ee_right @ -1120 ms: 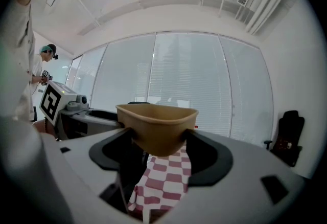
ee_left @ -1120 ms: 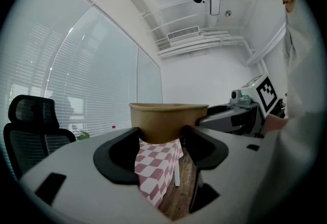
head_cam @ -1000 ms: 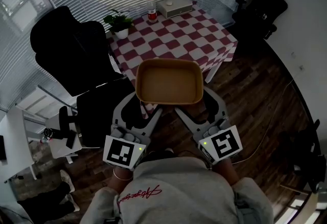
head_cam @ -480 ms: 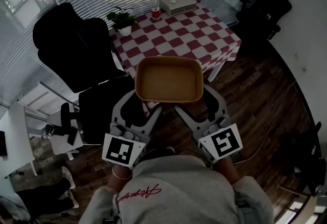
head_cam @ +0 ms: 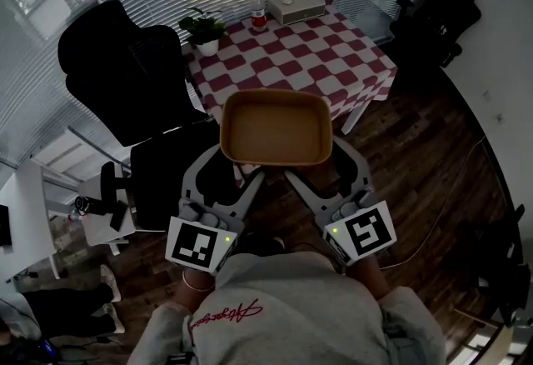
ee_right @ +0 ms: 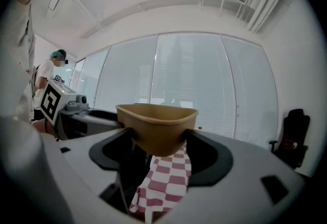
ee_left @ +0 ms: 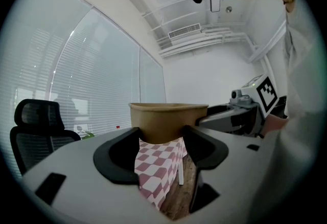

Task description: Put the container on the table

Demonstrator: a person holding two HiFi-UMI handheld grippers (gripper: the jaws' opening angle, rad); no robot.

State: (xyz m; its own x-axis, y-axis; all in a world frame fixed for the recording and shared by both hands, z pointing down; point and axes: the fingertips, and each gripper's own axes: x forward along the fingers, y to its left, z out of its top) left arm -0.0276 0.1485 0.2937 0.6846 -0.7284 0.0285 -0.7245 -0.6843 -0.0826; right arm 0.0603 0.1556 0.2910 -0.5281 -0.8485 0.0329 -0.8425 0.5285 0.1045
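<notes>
A brown, empty, rounded-rectangle container [head_cam: 275, 128] hangs in the air just short of the near edge of the red-and-white checkered table [head_cam: 291, 55]. My left gripper [head_cam: 229, 169] is shut on its near left corner and my right gripper [head_cam: 323, 169] on its near right corner. In the left gripper view the container [ee_left: 168, 118] sits between the dark jaws of the left gripper [ee_left: 162, 137], with the tablecloth [ee_left: 158, 172] below. In the right gripper view the container [ee_right: 156, 123] is clamped in the right gripper [ee_right: 159, 142] in the same way.
On the table's far edge stand a red-capped bottle [head_cam: 258, 7], a potted plant [head_cam: 206, 30] and a white box [head_cam: 300, 5]. A black office chair [head_cam: 125, 80] stands left of the table, another dark chair [head_cam: 437, 13] at right. The floor is dark wood [head_cam: 416, 155].
Both grippers and the container keep the same place. The room behind them has drifted slightly in the head view, the table sitting a little farther up and right.
</notes>
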